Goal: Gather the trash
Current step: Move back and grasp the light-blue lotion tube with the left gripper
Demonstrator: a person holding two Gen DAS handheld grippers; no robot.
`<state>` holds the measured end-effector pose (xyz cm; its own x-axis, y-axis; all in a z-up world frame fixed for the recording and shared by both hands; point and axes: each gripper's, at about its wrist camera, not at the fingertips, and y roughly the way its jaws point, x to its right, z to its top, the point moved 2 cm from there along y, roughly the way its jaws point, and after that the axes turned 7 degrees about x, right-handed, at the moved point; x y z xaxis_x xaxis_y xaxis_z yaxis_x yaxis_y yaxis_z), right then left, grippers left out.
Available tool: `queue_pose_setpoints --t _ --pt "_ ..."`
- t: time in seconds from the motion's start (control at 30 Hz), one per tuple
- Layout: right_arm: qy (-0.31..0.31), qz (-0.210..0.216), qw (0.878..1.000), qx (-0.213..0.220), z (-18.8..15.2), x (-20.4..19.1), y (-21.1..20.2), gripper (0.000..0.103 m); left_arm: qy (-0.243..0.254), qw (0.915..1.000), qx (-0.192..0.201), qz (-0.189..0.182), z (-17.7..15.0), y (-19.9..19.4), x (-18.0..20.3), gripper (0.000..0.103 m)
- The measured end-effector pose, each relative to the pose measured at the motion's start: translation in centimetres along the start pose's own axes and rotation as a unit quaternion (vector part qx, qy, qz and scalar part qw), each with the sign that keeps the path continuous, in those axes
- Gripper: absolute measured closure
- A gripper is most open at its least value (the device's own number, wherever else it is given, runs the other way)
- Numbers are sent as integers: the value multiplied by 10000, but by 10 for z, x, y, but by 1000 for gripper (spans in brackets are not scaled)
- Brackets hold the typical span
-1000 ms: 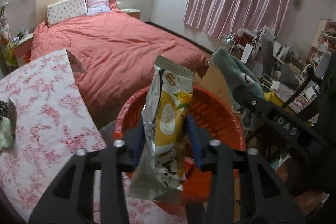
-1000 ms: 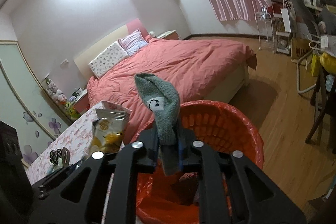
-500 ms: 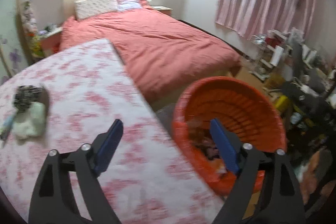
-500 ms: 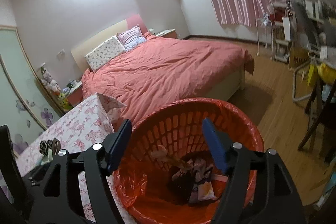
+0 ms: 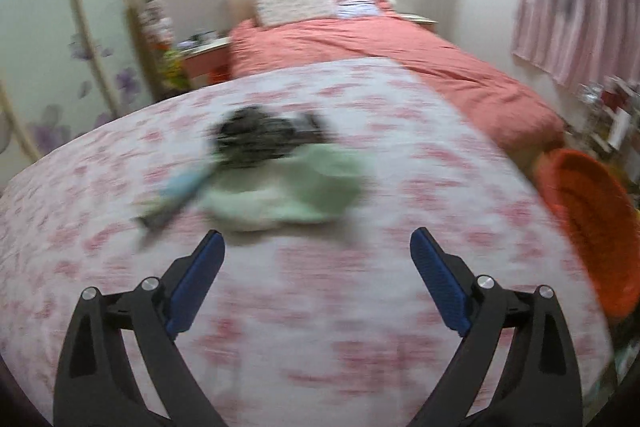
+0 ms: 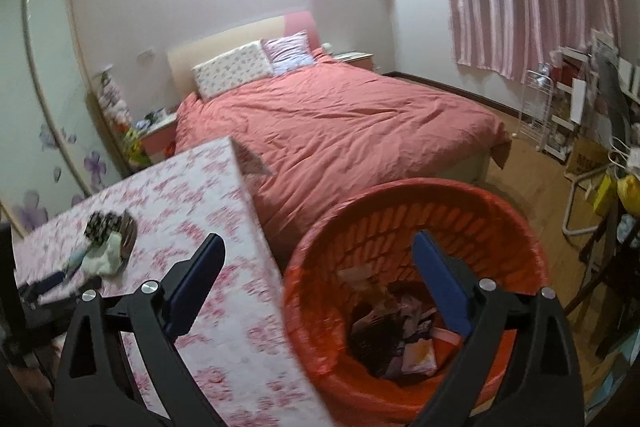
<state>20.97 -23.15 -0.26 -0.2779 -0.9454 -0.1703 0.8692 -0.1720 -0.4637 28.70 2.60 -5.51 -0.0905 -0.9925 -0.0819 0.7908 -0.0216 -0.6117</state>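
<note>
Your left gripper [image 5: 316,247] has nothing between its blue pads and its jaws are opening wide; it points down at the floral tablecloth [image 5: 400,367], with the remaining trash heap ahead of it at frame centre. Your right gripper [image 6: 318,251] is likewise empty, its jaws opening, and it hangs over the rim of the orange waste basket [image 6: 400,195] at lower right of its frame. Judgement: a drop-off is complete on both sides and the step in hand is the return to the table for the next pick. The next move calls for bringing the left gripper down onto the pale green crumpled piece [image 5: 292,195], the nearest item, and closing only once the pads straddle it. The left view is badly smeared: the black patterned item [image 5: 260,139] and the light blue wrapper [image 5: 180,187] beside the green piece cannot be identified further, and the basket shows only as an edge at the right. The right view alone shows the basket's contents, a layer of wrappers [image 6: 400,331] at the bottom, and the same heap small at lower left.
</note>
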Motion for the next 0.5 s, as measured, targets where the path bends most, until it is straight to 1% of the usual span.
queue_pose_setpoints --t 0.13,0.23,0.3,0.37,0.5 --pt "-213 147 9996 -131 -9 -26 9 9 -272 9980 -5 572 3 13 -65 12" --pt "-349 259 9988 -228 -15 -46 16 9 -475 9962 -119 722 6 26 -94 17" --pt "-400 362 9981 -307 -20 -60 20 9 -539 9954 -218 758 9 37 -105 18" --pt "-435 502 9968 -435 -24 -74 25 9 -485 9950 -312 817 11 50 -111 21" --pt "-586 682 9941 -603 -31 -96 33 9 -380 9948 -517 785 13 75 -113 33"
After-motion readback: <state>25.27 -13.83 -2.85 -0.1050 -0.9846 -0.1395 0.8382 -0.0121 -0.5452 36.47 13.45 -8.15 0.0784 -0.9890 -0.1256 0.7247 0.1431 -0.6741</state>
